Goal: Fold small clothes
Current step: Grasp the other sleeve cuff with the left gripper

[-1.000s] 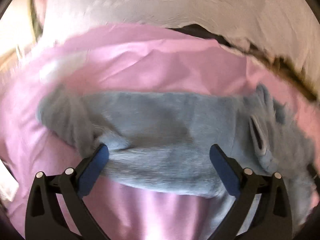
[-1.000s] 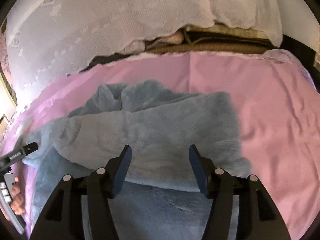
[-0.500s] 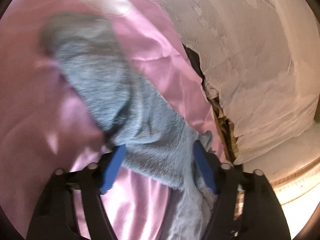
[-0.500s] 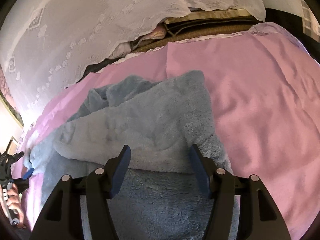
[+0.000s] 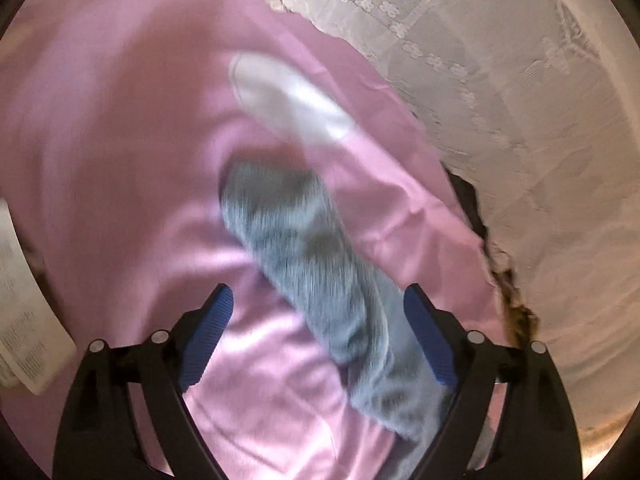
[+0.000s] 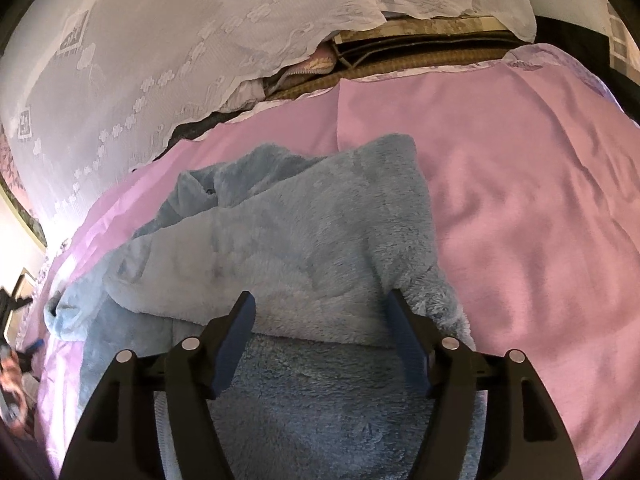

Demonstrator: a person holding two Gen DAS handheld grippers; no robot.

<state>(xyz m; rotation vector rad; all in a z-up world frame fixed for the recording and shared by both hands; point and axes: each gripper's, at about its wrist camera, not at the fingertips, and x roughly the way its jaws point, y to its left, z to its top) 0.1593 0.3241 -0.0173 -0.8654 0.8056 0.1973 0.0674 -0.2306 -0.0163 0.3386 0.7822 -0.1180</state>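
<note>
A fluffy blue-grey garment (image 6: 304,240) lies partly folded on the pink sheet (image 6: 520,208). In the right wrist view my right gripper (image 6: 322,320) is open, its blue pads above the folded layer, holding nothing. In the left wrist view one sleeve (image 5: 304,248) of the garment stretches away over the pink sheet (image 5: 120,160). My left gripper (image 5: 318,312) is open with the sleeve lying between and under its pads; the view is blurred.
A white lace cloth (image 6: 160,40) hangs behind the bed, also in the left wrist view (image 5: 500,60). Dark bedding and a woven mat (image 6: 400,56) lie at the far edge. A white printed paper (image 5: 20,320) is at the left edge.
The left gripper has swung round and opened wider; the sleeve now lies loose between its pads. The right gripper has risen slightly over the folded garment.
</note>
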